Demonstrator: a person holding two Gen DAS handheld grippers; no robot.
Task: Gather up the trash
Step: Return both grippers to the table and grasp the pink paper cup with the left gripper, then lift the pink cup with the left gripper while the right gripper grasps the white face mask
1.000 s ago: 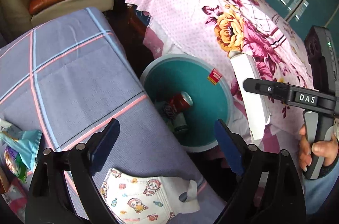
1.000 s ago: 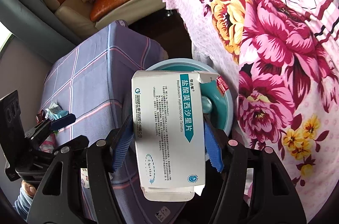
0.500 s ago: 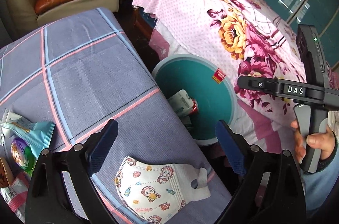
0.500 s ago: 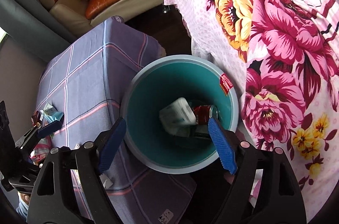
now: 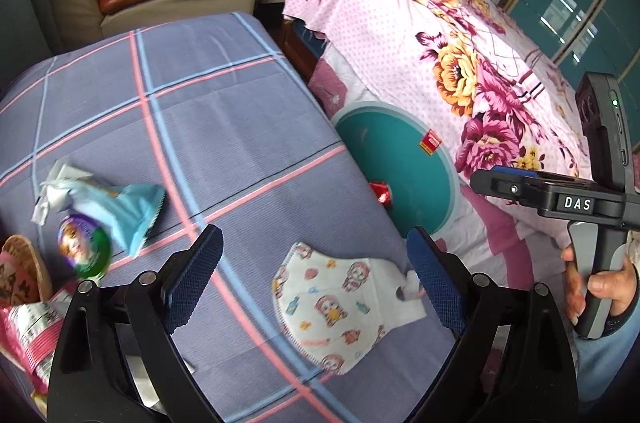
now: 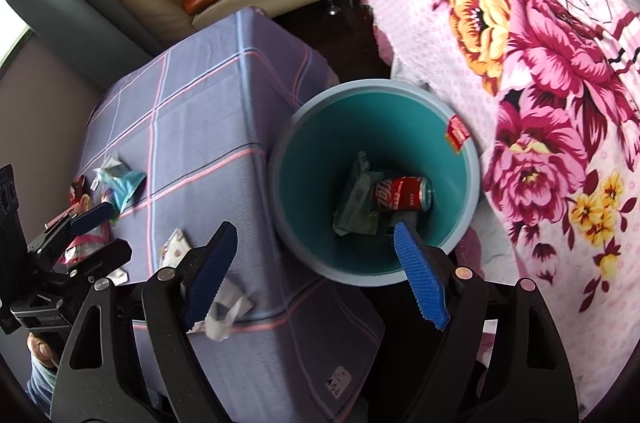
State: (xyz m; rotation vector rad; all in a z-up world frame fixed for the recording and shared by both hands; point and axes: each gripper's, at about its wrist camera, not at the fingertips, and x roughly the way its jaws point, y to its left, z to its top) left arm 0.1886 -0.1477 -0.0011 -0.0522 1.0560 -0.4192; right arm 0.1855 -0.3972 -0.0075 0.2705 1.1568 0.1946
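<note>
Plaid-covered desk carries remaining trash; teal bin at its 3 o'clock edge holds a box and can; right gripper released, empty, above bin; left gripper spread over face mask; next: descend, clamp mask.

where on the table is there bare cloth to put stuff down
The far half of the checked tablecloth, from the sofa-side edge down to the blue wrapper, is bare. So is the strip between that wrapper and the face mask. The near left corner is crowded with snack packets.
</note>
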